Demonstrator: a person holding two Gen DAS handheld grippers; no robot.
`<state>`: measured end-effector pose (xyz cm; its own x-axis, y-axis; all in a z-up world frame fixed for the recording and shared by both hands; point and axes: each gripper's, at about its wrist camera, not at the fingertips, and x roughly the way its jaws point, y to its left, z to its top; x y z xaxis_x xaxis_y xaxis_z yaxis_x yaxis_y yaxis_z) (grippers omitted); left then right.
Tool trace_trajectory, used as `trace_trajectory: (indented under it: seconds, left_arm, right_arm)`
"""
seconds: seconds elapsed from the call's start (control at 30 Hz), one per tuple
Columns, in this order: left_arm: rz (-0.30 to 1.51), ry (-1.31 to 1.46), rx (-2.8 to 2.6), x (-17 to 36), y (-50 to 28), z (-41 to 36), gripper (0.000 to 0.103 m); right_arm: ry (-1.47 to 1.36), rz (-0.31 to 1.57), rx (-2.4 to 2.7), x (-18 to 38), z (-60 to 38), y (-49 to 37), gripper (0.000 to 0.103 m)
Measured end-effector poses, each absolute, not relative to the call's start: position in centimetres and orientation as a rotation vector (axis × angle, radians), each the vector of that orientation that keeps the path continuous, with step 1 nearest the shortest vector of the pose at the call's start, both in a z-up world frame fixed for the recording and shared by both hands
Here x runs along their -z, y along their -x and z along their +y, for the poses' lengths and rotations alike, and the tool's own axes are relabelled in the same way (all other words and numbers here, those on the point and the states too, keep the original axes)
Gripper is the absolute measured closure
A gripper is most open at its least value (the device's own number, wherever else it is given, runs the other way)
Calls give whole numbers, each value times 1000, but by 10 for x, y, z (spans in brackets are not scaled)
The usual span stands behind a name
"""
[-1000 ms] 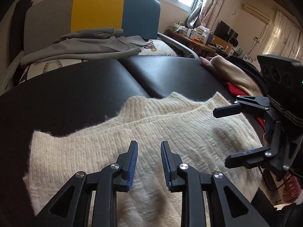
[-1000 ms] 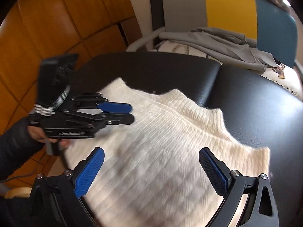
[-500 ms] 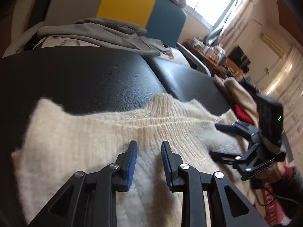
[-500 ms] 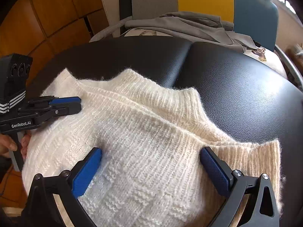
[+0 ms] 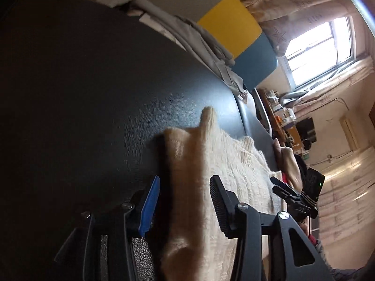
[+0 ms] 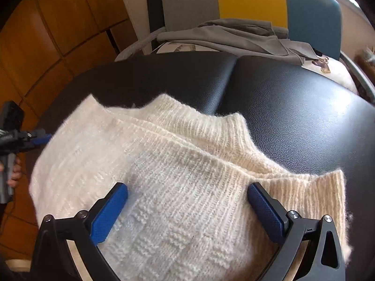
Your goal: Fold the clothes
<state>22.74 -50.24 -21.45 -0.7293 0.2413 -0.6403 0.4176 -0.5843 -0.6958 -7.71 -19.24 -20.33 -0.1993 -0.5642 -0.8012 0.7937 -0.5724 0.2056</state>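
Note:
A cream knitted sweater (image 6: 187,164) lies flat on the black padded surface (image 6: 293,117), its collar toward the far side. My right gripper (image 6: 187,192) hovers wide open just over the middle of the sweater, with nothing pinched. My left gripper (image 5: 184,206) is rolled on its side at the sweater's (image 5: 234,159) left edge. Its jaws are opening; the raised edge of the knit stands between them, and a dark gap shows beside the blue pad (image 5: 150,206). In the right wrist view the left gripper (image 6: 35,138) is blurred at that same edge, held by a hand (image 6: 14,175).
A grey garment (image 6: 234,35) is draped on a chair with a grey, yellow and blue back (image 6: 250,0) behind the surface. Wooden panels (image 6: 46,35) stand at the left. A pile of clothes (image 5: 288,161) lies past the sweater's far side.
My left gripper has swung across to the sweater's left edge and rolled sideways, and its jaws have widened around the edge. My right gripper has sunk a little closer to the sweater.

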Motion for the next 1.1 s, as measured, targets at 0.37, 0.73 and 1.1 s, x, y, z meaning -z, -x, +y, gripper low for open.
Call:
trace_trajectory:
  seconds: [0.37,0.73,1.1]
  left_arm:
    - [1521,-1219,2499,242,-187,-512,54]
    - [1441,-1230,2524,231,-168,-489,85]
    - [1270,-1127,2514,166,-177,-522,87]
  right_arm:
    - [-1133,303,1915,178,-137,40,0]
    - [-1157,330,1932,204,-115,43,0]
    - [-1059,765,1537,163,-115,19,0]
